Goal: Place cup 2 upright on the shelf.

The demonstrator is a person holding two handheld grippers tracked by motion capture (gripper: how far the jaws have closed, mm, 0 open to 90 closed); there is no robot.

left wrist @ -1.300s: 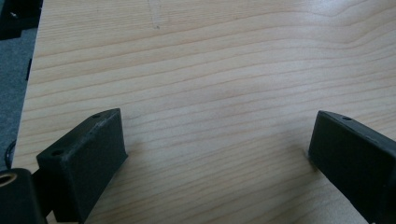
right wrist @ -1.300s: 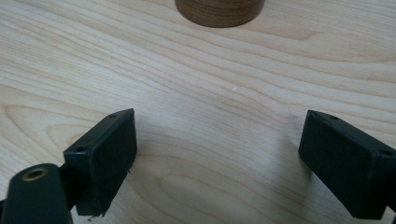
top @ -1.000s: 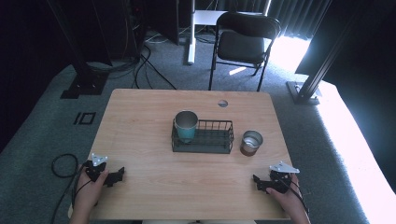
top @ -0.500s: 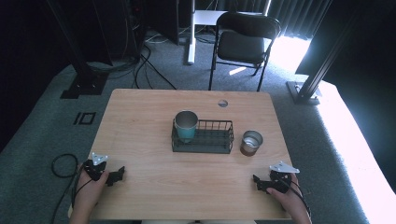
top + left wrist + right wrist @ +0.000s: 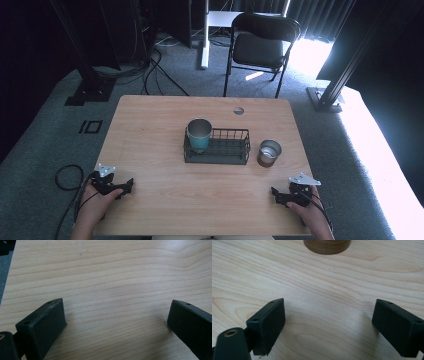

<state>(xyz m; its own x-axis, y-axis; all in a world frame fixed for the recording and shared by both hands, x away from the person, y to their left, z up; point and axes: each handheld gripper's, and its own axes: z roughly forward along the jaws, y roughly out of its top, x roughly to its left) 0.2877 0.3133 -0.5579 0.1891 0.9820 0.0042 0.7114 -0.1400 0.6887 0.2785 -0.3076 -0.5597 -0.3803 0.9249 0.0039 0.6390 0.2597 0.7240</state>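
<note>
Nothing has shifted since a second ago: left tongs (image 5: 128, 184) and right tongs (image 5: 276, 194) rest wide open (empty) at the worktop's (image 5: 150, 130) lower corners, brown cup (image 5: 269, 152) above the right.

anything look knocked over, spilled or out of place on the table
Nothing stands out. The teal metal cup stands upright in the left end of the black wire basket, the brown metal cup upright just right of it, nothing spilled. Left gripper and right gripper rest open near the table's front edge.
</note>
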